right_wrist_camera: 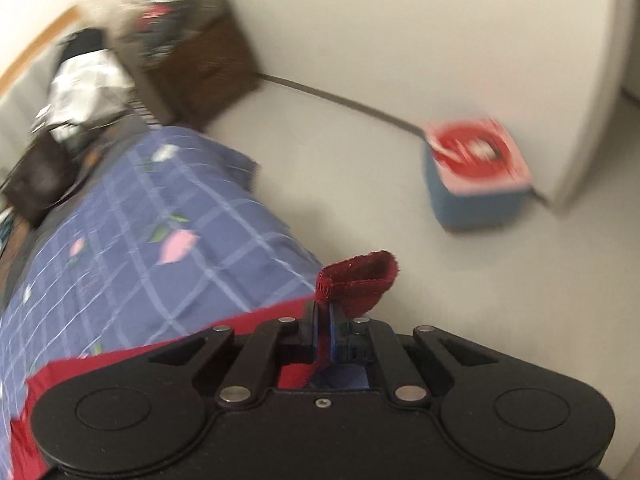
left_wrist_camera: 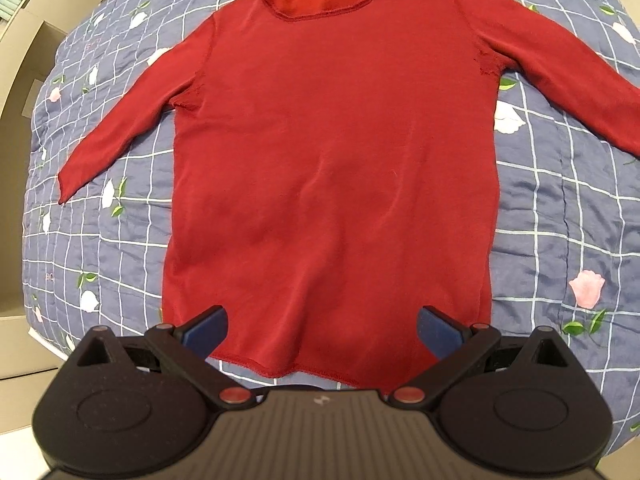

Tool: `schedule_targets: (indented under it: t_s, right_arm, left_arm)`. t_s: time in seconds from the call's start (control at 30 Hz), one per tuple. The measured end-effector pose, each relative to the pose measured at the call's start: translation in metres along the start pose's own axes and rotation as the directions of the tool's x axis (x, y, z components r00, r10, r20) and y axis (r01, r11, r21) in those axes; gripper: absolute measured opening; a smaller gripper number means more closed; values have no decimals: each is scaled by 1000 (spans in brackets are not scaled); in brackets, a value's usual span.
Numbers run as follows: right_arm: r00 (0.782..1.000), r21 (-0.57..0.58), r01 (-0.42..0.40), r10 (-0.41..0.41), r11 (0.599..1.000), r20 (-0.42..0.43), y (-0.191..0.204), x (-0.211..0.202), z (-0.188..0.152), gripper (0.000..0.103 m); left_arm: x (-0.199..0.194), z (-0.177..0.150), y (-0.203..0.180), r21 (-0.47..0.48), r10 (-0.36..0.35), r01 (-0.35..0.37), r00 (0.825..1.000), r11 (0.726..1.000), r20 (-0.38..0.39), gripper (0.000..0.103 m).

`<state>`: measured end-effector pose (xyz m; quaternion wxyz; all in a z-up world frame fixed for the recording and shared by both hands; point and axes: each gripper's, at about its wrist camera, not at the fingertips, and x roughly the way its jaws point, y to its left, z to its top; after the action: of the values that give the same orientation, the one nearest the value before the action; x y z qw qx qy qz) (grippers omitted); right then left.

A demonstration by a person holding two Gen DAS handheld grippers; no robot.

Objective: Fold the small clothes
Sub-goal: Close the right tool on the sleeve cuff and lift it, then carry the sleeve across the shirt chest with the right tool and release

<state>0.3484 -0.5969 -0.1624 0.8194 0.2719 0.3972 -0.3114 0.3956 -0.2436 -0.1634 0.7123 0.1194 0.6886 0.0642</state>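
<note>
The bed's blue checked floral quilt carries the red long-sleeved top, which lies flat on it, both sleeves spread outward, neckline at the far side and hem nearest my left gripper. My left fingers are spread wide above the hem, touching nothing. Beyond the quilt's edge, on the pale floor, stands a blue box with a red-and-pink lid. My right gripper has its fingers pressed together, pinching a folded cuff of the top, lifted off the quilt's edge.
</note>
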Motion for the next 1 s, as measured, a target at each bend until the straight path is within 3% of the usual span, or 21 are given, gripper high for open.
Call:
schedule_targets:
  t_s: [0.23,0.53,0.73,0.83,0.87,1.0]
  right_arm:
    - [991,-220,-80,103,972,91,60,-39,6,5]
    - [957,-442,-184,262,878,122,180,-85,-12,5]
    - [925,-589,-250,369,769,90,282,-116,-54,5]
    - [907,-656,-285,417,699,50,333,-123,-86,5]
    - [900,-681,-301,435,668,30,352,-125,-101,5]
    - [882,-751,-342,469,565,-49,406,-129,-158,5]
  left_arm:
    - [-11,-6,12,6,-15,15,999,1000,43,103]
    - [0,-20,64,-64,-90,92,995,994,39,103]
    - [11,-32,121,-98,-106,110,993,989,44,103]
    - [15,-39,156,-131,-102,107,994,986,48,103]
    - [17,-41,166,-139,-131,138,990,981,60,103]
    - [29,-49,211,-200,-110,116,993,973,40,103]
